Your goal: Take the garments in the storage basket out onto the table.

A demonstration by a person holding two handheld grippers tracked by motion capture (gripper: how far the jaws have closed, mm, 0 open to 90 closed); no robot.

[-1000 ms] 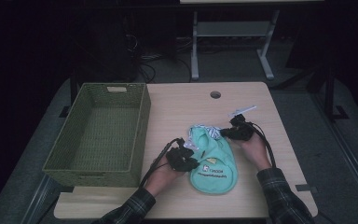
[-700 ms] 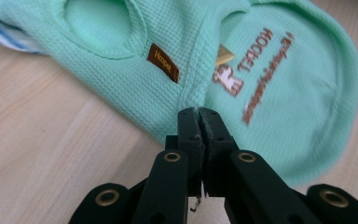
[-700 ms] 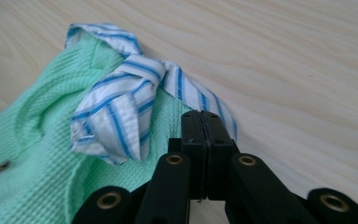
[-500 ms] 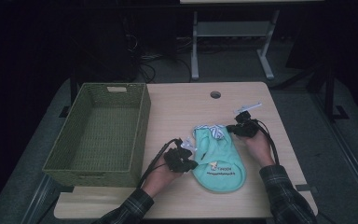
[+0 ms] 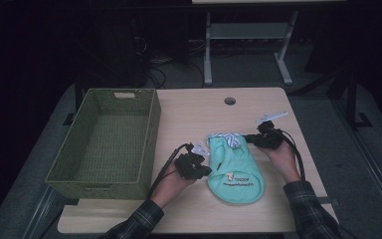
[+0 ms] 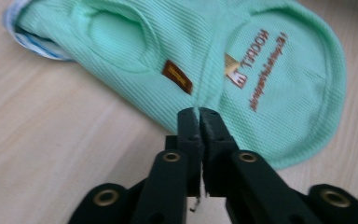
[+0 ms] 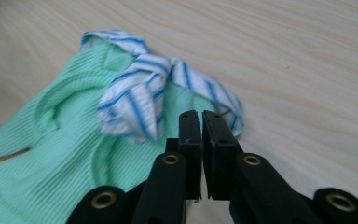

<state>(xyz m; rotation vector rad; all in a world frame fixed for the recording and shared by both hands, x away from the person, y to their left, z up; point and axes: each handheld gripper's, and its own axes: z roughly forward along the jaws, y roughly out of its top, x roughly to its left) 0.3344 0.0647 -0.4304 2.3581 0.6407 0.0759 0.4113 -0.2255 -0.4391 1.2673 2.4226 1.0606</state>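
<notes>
Since the earlier frames, your right gripper (image 5: 252, 139) has lifted the striped collar end of the mint-green ribbed pet shirt (image 5: 236, 169) slightly up and toward the far edge, and your left gripper (image 5: 206, 171) has finished closing its jaws. The shirt lies flat on the pale wooden table (image 5: 199, 119), in its near right part, with the rounded hem toward you and the blue-and-white striped collar (image 5: 227, 140) away from you.

The left gripper view shows what the high view cannot resolve: your left gripper's jaws are pressed together on a pinch of the shirt's side edge, just below a small brown sewn label (image 6: 177, 77) and beside orange printed lettering (image 6: 256, 74).

The right gripper view shows the collar (image 7: 135, 93) crumpled over the green fabric, and your right gripper (image 7: 201, 119) with jaws closed to a thin slit at the collar's edge; whether cloth is caught between them cannot be told.

The high view alone shows the empty olive-green woven rectangular basket (image 5: 151, 124) to the left, well apart from the shirt.
</notes>
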